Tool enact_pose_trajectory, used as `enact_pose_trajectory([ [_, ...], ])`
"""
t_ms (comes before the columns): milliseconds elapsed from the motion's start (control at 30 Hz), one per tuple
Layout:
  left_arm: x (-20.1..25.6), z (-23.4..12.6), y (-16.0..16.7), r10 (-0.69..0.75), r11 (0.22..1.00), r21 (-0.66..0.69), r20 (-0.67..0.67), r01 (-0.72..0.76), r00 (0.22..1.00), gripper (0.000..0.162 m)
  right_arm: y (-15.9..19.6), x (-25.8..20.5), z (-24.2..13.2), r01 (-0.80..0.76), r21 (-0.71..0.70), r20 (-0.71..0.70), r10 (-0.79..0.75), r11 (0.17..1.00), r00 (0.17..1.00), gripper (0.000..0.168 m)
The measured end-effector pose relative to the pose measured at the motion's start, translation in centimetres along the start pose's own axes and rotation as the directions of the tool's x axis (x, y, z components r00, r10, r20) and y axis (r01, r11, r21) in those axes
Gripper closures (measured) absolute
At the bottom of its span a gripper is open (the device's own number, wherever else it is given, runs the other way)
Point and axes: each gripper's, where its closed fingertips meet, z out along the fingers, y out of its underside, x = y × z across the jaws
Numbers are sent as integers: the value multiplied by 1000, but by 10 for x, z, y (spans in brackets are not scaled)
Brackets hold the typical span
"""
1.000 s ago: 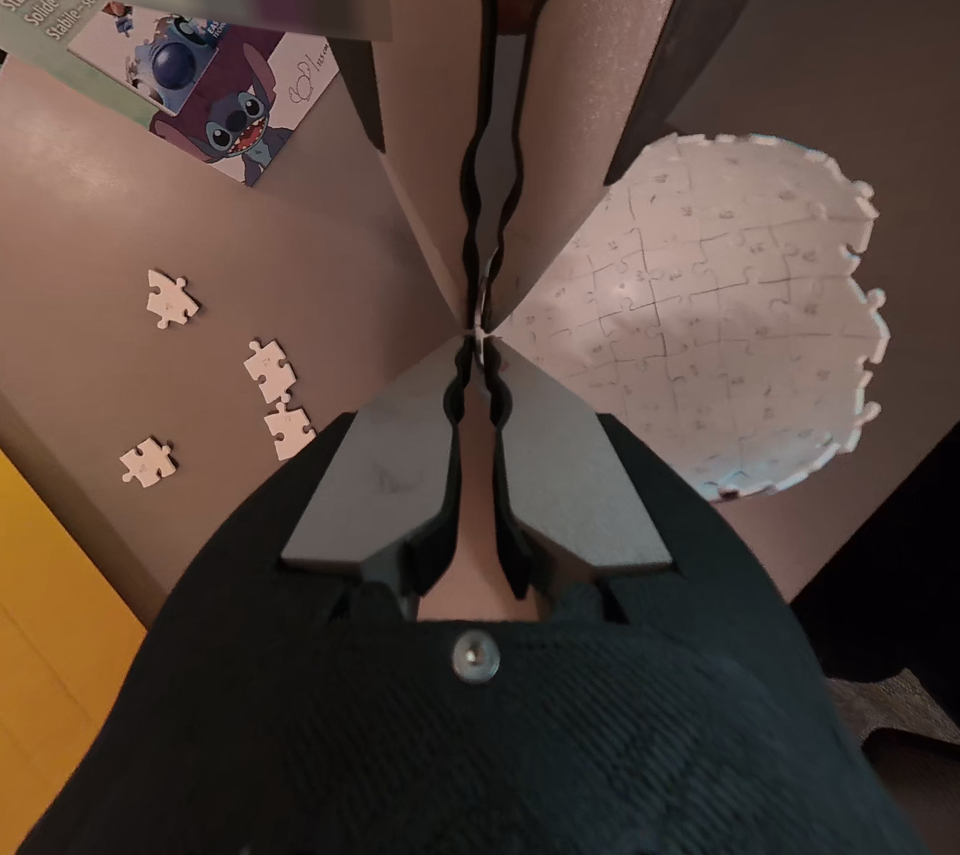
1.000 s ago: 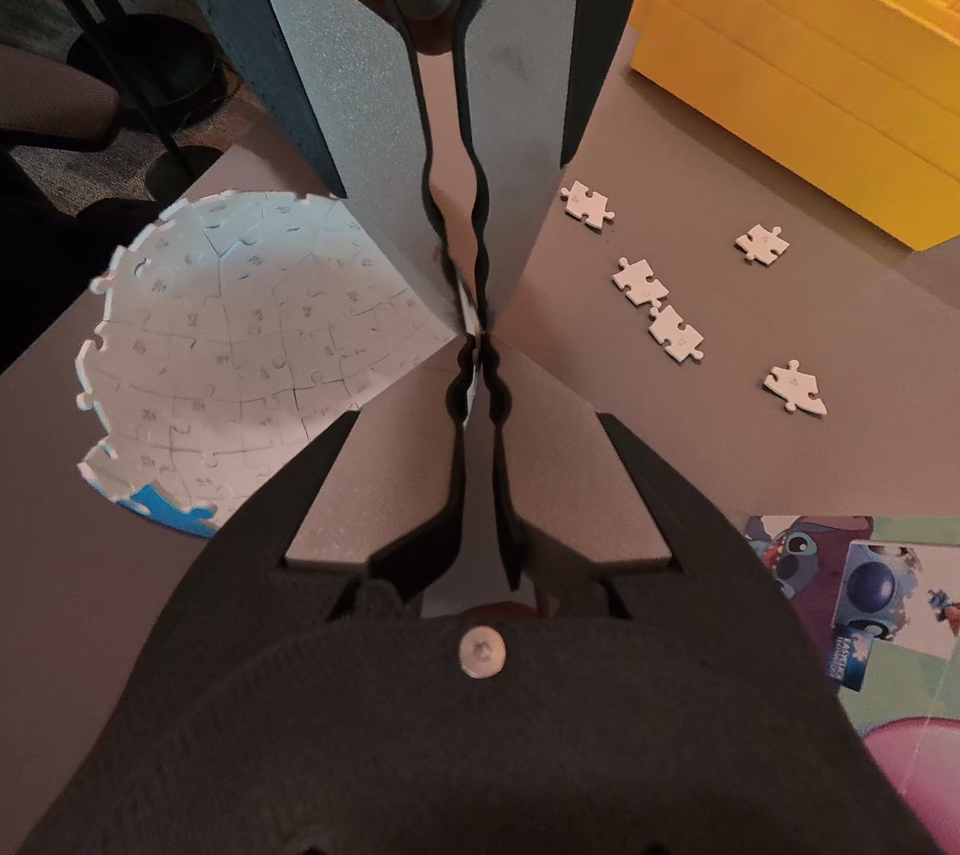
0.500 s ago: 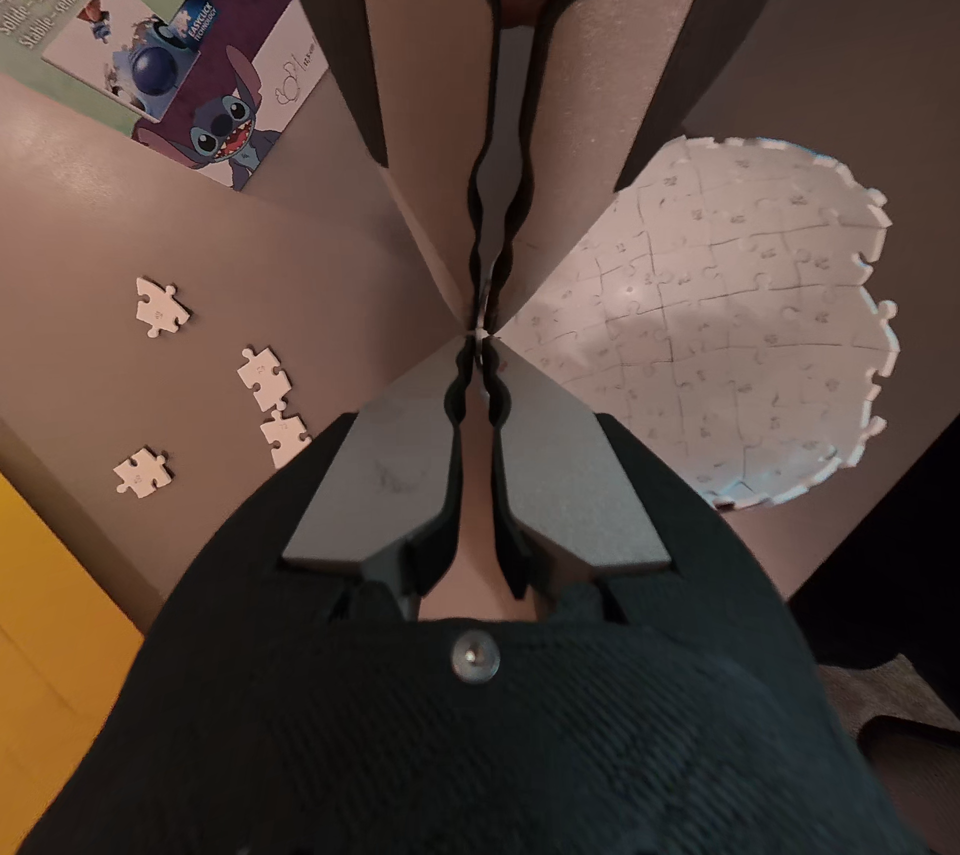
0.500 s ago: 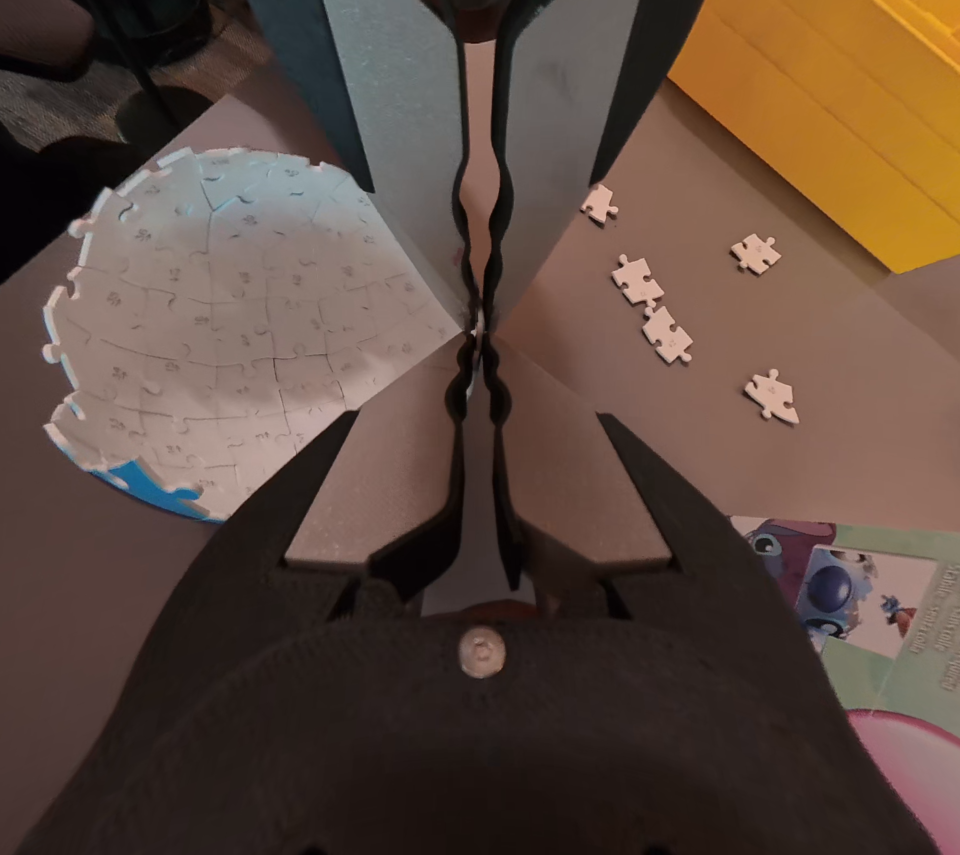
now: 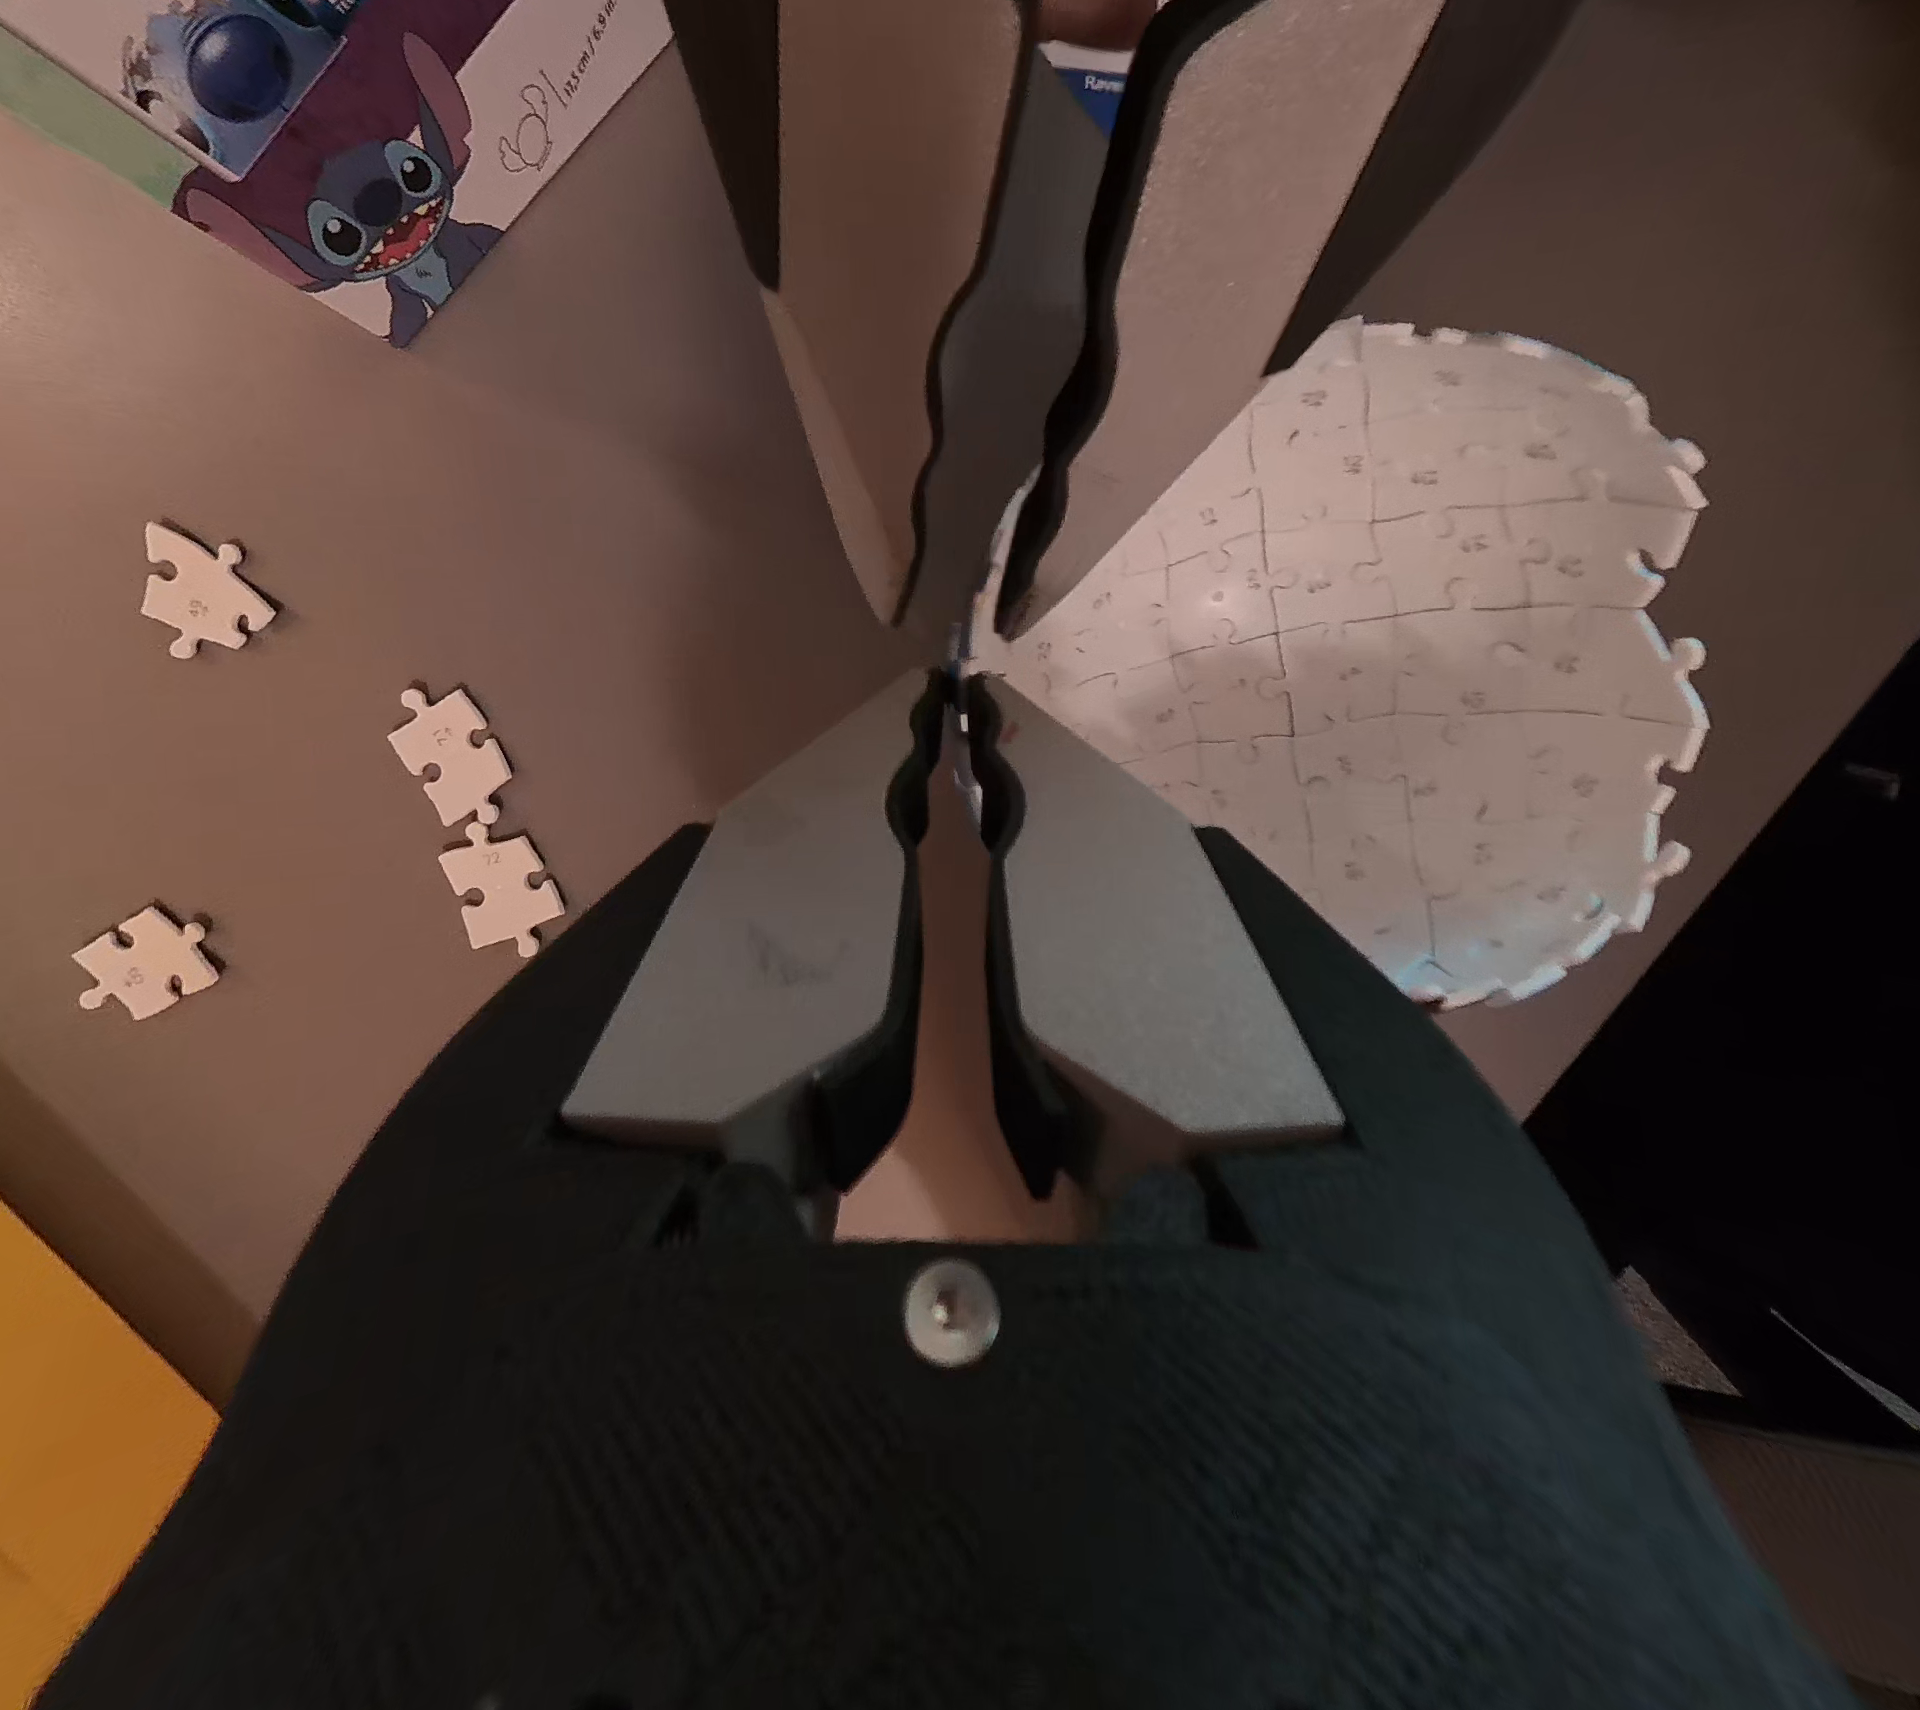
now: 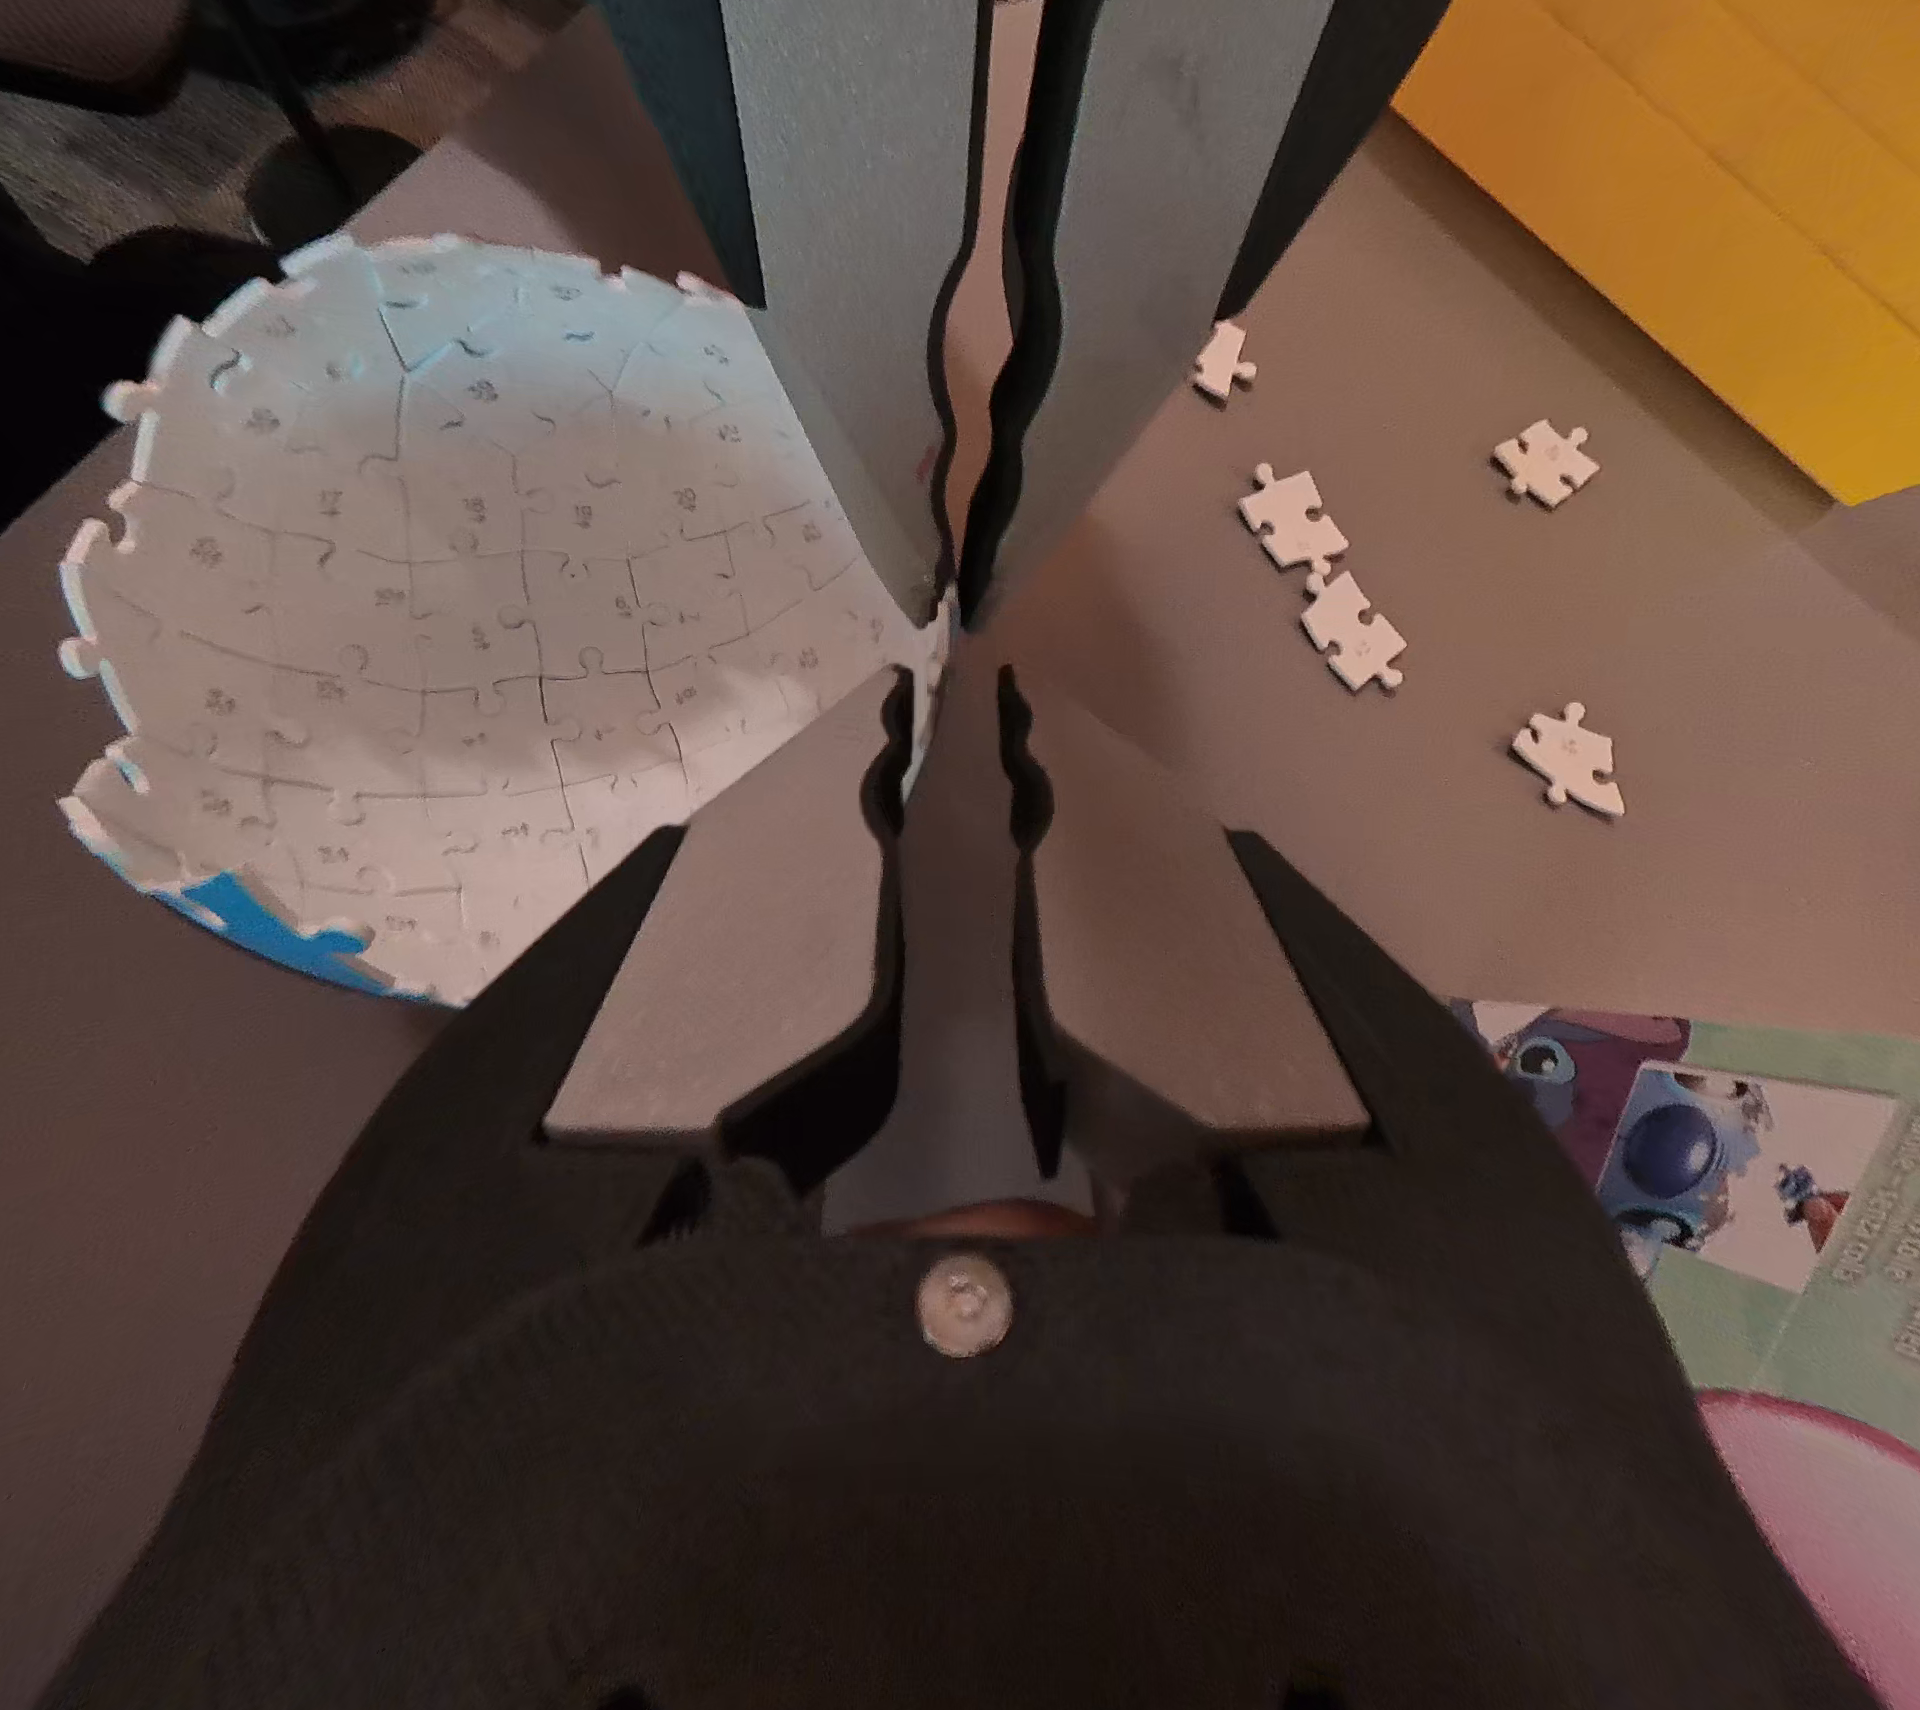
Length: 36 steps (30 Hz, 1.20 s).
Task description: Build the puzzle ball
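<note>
Our left hand-held gripper (image 5: 961, 704) pinches the white half-built puzzle ball's (image 5: 1403, 673) rim; our right hand-held gripper (image 6: 951, 684), at twelve o'clock, stands narrowly parted.

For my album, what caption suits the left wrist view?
Left gripper pinches the half-built puzzle ball's rim, right gripper opposite, four loose pieces waiting.

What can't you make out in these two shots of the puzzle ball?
Ball outside: both views face its white inside; only a blue strip shows, right wrist view.
Rim at the left gripper: covered by the grip, both views.
Box: cut by frame edges, both views.
Yellow bin: cut by frame edges, right wrist view.
Farthest loose piece: partly behind the left gripper, right wrist view.
</note>
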Motion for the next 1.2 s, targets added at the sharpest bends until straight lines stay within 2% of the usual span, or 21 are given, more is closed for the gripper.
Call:
enact_pose_trajectory([
  [100,1,0,-1,0,1000,-1,2,0,1000,161,2,-2,0,5,-68,-12,-5,998,1000,147],
  [200,5,0,-4,3,1000,4,-11,-3,1000,161,6,1,5,37,-163,-62,-48,986,997,146],
  [300,5,0,-2,-6,1000,-6,-18,6,1000,160,6,1,9,57,-187,-72,-72,981,995,144],
  [600,7,-1,-1,-11,1000,2,-33,11,999,160,10,-3,12,49,-196,-21,-54,979,998,143],
  [833,8,-1,0,-6,1000,1,-31,6,1000,160,11,-13,15,15,-163,90,0,987,996,165],
  [1000,7,0,-1,4,1000,2,-21,-4,1000,160,10,-14,15,-105,-113,166,123,988,978,168],
  [1200,3,-2,-2,3,1000,6,-1,-3,1000,160,9,-10,13,-170,-94,173,184,981,968,167],
])
